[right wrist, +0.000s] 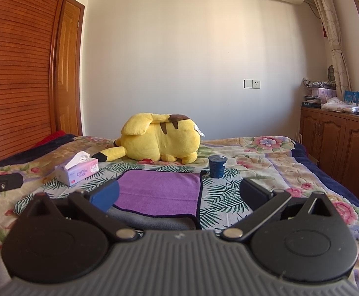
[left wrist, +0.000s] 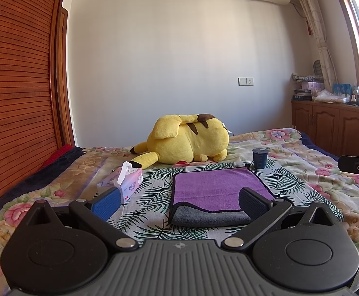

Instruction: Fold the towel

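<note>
Purple-and-grey microfibre towel (left wrist: 216,192) lying flat on floral bed (left wrist: 302,162), long axis toward 12 o'clock. Left hand-held gripper (left wrist: 179,203) hovering nearest, at 1 o'clock; right hand-held gripper (right wrist: 179,194) sitting at 11 o'clock. Both gaping wide, gripping nothing.

A home bedroom: a bed (left wrist: 302,162) under a floral quilt, a plush toy (left wrist: 189,140), wooden cabinets (right wrist: 339,148).

Both wrist views sit low over the near bed (left wrist: 302,153) edge, facing the far wall. Left view looks from left of the towel (left wrist: 216,185); right view from further right. Both close to the towel. Shared: towel, plush (right wrist: 159,140), cup (right wrist: 217,166), tissue box (right wrist: 78,171).
</note>
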The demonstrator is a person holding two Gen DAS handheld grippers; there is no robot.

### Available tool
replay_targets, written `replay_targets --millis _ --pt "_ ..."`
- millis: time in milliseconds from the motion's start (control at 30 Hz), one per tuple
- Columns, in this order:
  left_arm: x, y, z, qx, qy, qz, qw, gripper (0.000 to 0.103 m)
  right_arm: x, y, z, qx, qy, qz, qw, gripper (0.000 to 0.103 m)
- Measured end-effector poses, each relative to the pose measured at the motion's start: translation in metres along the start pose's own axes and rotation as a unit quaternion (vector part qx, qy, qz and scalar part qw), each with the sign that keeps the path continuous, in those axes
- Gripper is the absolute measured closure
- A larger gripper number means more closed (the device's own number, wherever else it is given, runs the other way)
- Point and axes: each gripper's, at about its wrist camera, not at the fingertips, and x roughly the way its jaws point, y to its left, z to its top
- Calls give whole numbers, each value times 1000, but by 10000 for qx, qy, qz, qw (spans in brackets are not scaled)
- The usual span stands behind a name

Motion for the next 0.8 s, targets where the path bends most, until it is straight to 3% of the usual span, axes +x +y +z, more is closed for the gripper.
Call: replay_targets --millis 333,800 --pt "-1 3 0 12 42 -3 10000 16 2 2 0 -11 32 24 10000 0" --pt "19 -3 -6 96 528 -45 9985 16 15 9 -2 -33 289 54 9996 0"
